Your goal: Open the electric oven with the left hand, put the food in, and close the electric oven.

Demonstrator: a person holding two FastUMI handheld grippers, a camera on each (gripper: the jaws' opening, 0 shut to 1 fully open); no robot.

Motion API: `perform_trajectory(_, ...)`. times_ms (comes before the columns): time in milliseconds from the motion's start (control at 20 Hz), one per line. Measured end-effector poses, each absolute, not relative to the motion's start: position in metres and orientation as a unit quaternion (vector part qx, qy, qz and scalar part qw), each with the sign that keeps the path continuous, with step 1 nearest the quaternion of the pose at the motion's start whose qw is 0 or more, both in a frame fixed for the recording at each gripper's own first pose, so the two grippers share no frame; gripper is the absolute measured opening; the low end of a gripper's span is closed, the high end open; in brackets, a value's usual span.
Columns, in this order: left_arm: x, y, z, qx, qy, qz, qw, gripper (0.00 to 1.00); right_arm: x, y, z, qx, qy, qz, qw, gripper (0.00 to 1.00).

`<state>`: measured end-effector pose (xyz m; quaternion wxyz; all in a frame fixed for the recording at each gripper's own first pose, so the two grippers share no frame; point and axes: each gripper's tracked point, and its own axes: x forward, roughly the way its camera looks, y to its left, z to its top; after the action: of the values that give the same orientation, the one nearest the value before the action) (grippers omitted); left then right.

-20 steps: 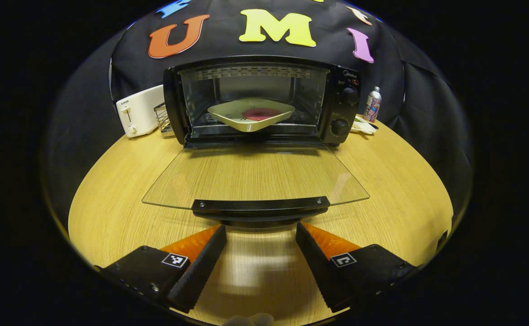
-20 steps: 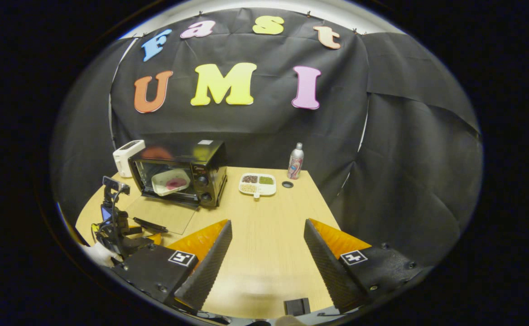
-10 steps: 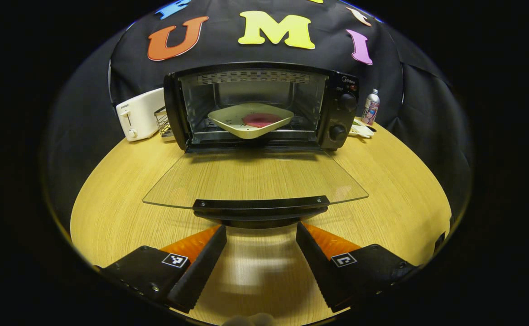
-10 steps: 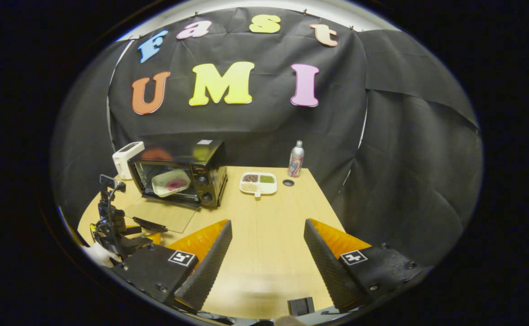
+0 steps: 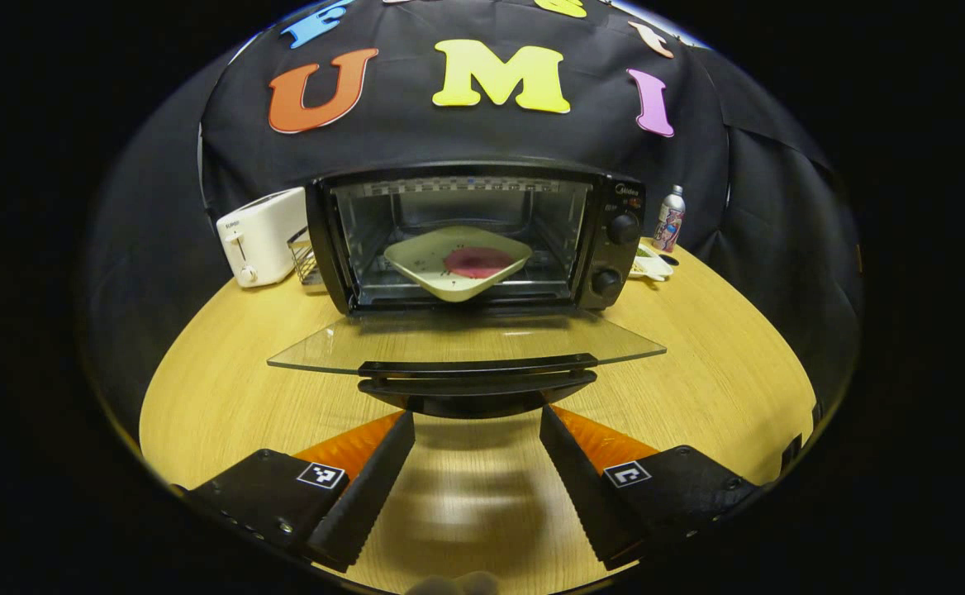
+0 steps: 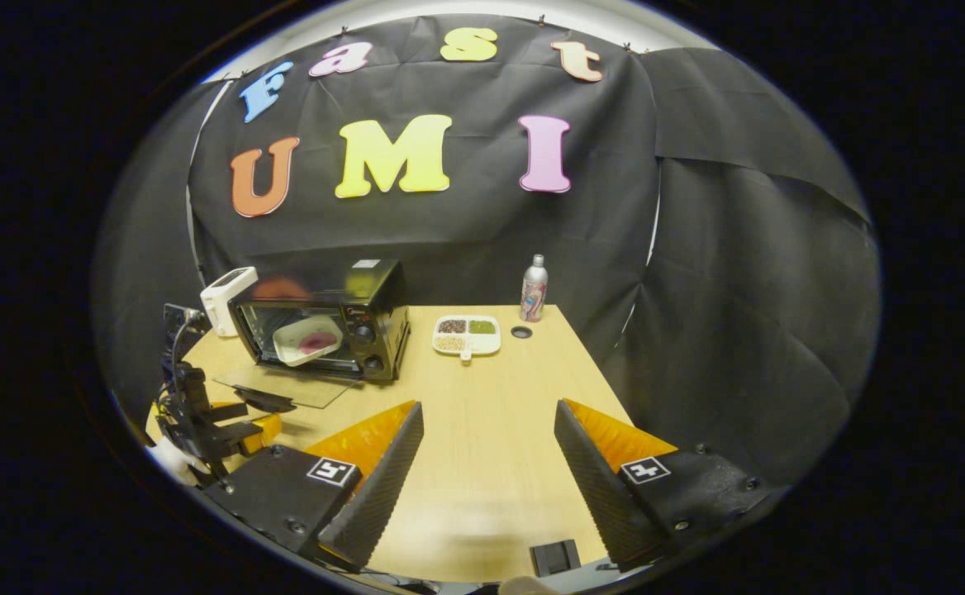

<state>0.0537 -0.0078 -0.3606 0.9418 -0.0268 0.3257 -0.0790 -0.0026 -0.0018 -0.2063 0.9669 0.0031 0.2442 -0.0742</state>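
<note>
Electric oven at the worktop's far side, glass door hanging part-way open. Plate of food on the rack inside. Left claw spread, empty, just under the door handle. Right claw spread, empty, well right of the oven.

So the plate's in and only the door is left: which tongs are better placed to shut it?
Left tongs: open, right beneath the door handle. Right tongs hover far off.

A recording booth — black cloth wall behind a wooden table.
</note>
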Motion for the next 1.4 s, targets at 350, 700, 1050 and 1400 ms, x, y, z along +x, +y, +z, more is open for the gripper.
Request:
perform_trajectory(350,0.082,-0.003,-0.321,-0.016,0.291,-0.082,0.953,0.98,-0.007,-0.008,-0.21,0.021,0.247,-0.082,0.965,0.97)
perform_trajectory(700,0.111,-0.002,-0.297,-0.014,0.271,-0.078,0.959,0.97,-0.013,-0.024,-0.206,0.043,0.241,-0.102,0.964,0.96)
perform_trajectory(1050,0.153,0.001,-0.28,-0.008,0.253,-0.074,0.965,0.98,-0.017,-0.024,-0.204,0.045,0.241,-0.106,0.964,0.96)
perform_trajectory(1400,0.163,0.011,-0.278,-0.006,0.251,-0.062,0.966,0.97,-0.019,-0.019,-0.198,0.045,0.237,-0.103,0.965,0.96)
